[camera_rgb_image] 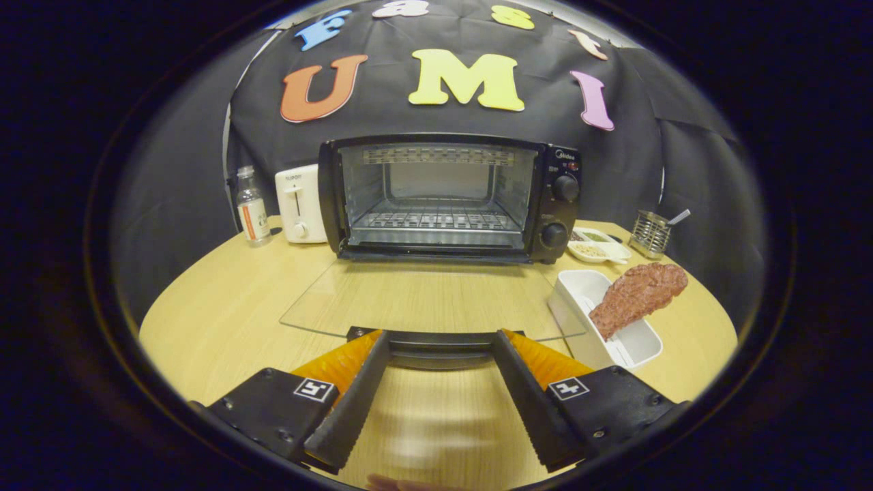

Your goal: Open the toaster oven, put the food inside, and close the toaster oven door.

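**Oven door down, your fingers spread at its handle**

Your gripper has its fingers wide apart, their tips at the two ends of the door handle; they clamp nothing. The glass door lies flat on the wooden table, just ahead of your fingers. Beyond it stands the toaster oven, its cavity open with a wire rack inside. Its front panel carries two knobs and a "Midea" mark at the top. The food, a reddish-brown cutlet, leans on the rim of a white tray ahead of your right finger. Left of the oven you see a white toaster lettered "SUPOR" and a small bottle whose label is too small to read. A divided dish and a wire holder sit at the far right.
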`<control>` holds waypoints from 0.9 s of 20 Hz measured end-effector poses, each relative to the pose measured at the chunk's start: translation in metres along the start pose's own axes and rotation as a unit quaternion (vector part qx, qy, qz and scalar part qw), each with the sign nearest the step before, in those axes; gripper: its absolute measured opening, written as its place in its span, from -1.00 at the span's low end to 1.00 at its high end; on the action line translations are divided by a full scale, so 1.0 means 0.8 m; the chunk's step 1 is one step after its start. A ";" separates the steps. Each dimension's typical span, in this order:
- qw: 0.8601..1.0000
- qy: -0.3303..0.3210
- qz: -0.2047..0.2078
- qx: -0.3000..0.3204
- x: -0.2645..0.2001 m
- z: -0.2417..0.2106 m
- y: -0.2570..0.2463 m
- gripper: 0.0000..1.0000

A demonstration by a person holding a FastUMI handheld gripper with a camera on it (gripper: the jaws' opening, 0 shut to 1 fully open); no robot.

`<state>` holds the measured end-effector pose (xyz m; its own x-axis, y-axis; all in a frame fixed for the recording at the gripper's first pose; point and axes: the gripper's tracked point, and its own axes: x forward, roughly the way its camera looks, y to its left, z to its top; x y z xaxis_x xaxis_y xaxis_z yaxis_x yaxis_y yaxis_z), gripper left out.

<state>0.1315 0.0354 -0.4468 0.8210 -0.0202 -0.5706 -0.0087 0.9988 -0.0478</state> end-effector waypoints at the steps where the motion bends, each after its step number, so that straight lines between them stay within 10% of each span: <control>1: 1.000 0.005 -0.001 -0.003 0.002 -0.001 0.001 0.98; 18: 0.997 0.000 0.065 -0.039 -0.100 0.095 -0.101 1.00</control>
<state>0.1101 -0.0405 -0.3348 0.8096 0.1090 -0.5768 -0.1591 0.9866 -0.0369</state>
